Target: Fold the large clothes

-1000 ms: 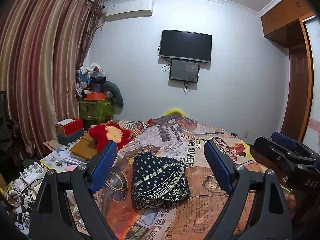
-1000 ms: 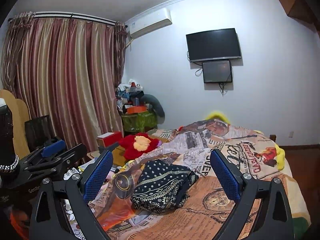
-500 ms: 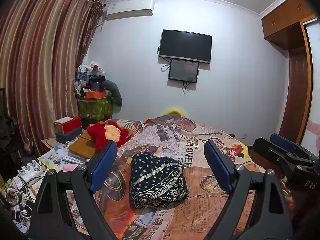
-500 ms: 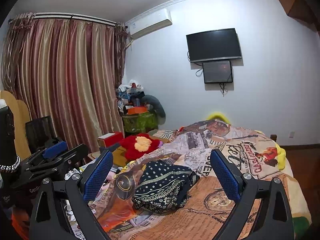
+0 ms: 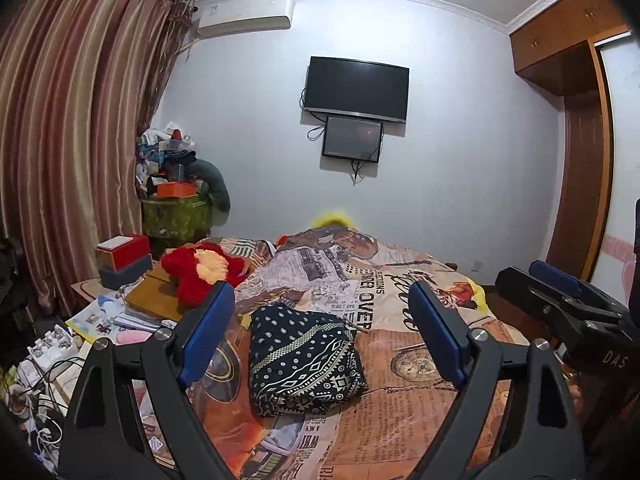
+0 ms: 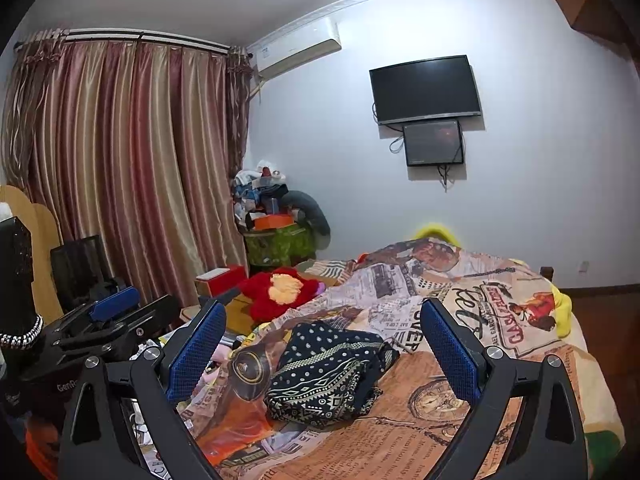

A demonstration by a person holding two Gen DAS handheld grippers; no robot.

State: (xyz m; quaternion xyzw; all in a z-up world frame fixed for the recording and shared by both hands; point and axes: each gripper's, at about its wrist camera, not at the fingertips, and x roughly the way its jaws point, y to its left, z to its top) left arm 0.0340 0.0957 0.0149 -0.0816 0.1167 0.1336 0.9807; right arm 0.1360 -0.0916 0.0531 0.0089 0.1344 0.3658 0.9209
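Left wrist view shows your left gripper (image 5: 320, 328) and right gripper (image 6: 322, 350) spread, empty; the folded garment (image 5: 302, 360) lies near the bed's (image 5: 420, 400) left edge, and snagging the bedcover (image 5: 400, 412) would undo it.

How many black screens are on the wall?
2. The big screen hangs high on the white wall; the small screen sits right under it, touching its bottom edge. None seem hidden.
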